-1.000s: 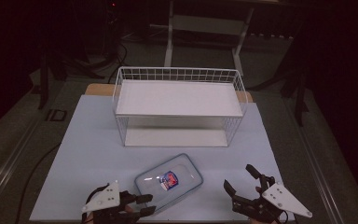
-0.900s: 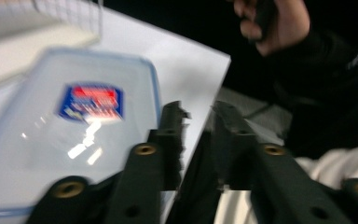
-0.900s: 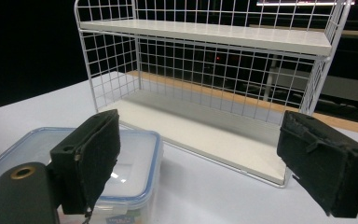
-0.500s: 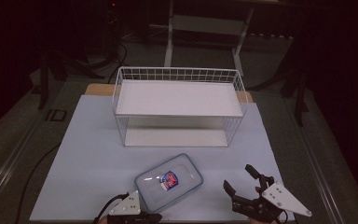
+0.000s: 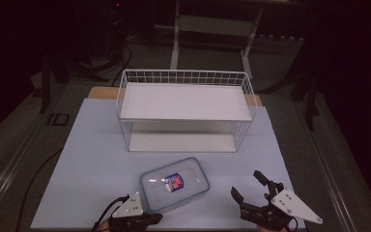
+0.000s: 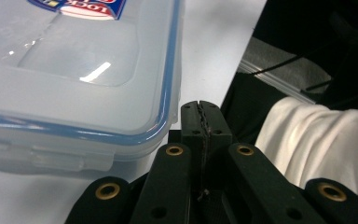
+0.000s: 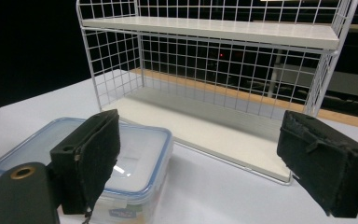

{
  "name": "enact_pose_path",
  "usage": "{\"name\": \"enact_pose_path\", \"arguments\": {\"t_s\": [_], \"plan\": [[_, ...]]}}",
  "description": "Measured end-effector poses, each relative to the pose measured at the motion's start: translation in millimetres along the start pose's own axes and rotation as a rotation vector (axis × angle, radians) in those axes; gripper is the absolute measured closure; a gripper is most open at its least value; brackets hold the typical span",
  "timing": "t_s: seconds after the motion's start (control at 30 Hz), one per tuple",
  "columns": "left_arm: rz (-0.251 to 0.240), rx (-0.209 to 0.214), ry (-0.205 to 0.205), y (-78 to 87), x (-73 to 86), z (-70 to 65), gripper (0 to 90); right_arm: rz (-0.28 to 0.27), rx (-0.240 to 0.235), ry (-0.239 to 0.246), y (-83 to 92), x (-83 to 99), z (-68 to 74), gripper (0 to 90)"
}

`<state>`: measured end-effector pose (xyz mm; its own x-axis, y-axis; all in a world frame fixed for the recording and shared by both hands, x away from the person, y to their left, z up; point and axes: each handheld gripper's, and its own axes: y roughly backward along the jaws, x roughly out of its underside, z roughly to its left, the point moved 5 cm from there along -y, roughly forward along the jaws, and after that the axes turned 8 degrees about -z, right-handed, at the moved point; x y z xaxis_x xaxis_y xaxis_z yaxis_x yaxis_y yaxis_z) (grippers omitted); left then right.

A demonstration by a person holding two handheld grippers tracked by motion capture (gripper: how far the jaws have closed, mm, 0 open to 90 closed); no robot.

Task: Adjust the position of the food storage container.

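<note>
On container [image 5: 175, 183] lid: red-blue label [image 5: 174, 182], "LOCK" legible. Left tool [image 6: 200, 112] closed, empty; right tool [image 5: 251, 186] wide.

container [image 5: 175, 184]: clear plastic, translucent lid with a blue seal line around the rim
label [image 5: 174, 182]: red, blue and white, on the container's lid
wire rack [image 5: 186, 110]: white grid mesh with white shelf boards, behind the container
tabletop [image 5: 92, 159]: pale bluish white, tan wooden edge showing behind the wire rack
left gripper [image 6: 200, 121]: black, brass-coloured rivets, light grey plate on top
right gripper [image 5: 252, 189]: black, grey plate
sleeve [image 6: 317, 140]: white, beside the left gripper
</note>
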<state>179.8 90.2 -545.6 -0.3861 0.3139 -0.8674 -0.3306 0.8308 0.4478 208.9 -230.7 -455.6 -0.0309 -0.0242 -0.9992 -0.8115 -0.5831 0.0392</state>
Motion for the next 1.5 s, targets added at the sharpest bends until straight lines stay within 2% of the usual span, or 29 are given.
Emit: {"name": "enact_pose_path", "arguments": {"t_s": [0.1, 0.3, 0.7, 0.77, 0.87, 1.0, 1.03, 1.13, 1.17, 1.27, 1.33, 1.37, 1.5], "plan": [[-0.006, -0.019, 0.009, 1.4, -0.8, 7.0, 89.2, 0.003, -0.001, -0.001, -0.5, 0.4, 0.3, 13.0], [-0.02, -0.027, 0.027, 3.2, -2.8, 17.9, 89.2, 0.004, -0.004, -0.004, -1.0, 0.7, 0.6, 13.0], [-0.026, -0.072, 0.002, 1.8, -10.8, 37.2, 89.3, 0.01, -0.012, -0.011, -2.0, 1.4, 1.1, 13.0], [-0.032, -0.066, 0.016, 1.8, -11.3, 40.9, 89.2, 0.007, -0.014, -0.012, -1.9, 1.0, 1.8, 13.0], [-0.037, -0.072, 0.009, 1.6, -11.9, 43.9, 89.2, 0.005, -0.017, -0.011, -1.9, 0.9, 2.3, 13.0], [-0.04, -0.077, 0.017, 1.2, -13.3, 48.1, 89.2, 0.004, -0.019, -0.01, -2.3, 1.0, 2.7, 13.0], [-0.044, -0.096, 0.02, 1.3, -15.0, 52.0, 89.2, 0.007, -0.021, -0.009, -2.7, 1.4, 2.8, 13.0], [-0.049, -0.093, 0.028, 1.6, -15.8, 52.8, 89.1, 0.008, -0.022, -0.009, -2.8, 1.5, 3.0, 13.0], [-0.069, -0.092, 0.031, 7.3, -21.0, 52.9, 89.0, 0.008, -0.024, -0.01, -2.9, 1.6, 3.4, 13.0], [-0.09, -0.12, 0.008, 17.3, -27.2, 57.5, 88.9, 0.009, -0.024, -0.011, -2.9, 1.6, 3.5, 13.0], [-0.09, -0.12, 0.008, 17.3, -27.2, 57.5, 89.0, 0.009, -0.025, -0.011, -3.1, 1.7, 3.5, 13.0], [-0.122, -0.143, 0.033, 25.6, -32.2, 66.8, 89.0, 0.009, -0.025, -0.011, -3.1, 1.7, 3.5, 13.0], [-0.137, -0.21, 0.046, 35.7, -35.0, 89.7, 89.0, 0.012, -0.025, -0.008, -3.0, 1.7, 4.2, 13.1]]}}
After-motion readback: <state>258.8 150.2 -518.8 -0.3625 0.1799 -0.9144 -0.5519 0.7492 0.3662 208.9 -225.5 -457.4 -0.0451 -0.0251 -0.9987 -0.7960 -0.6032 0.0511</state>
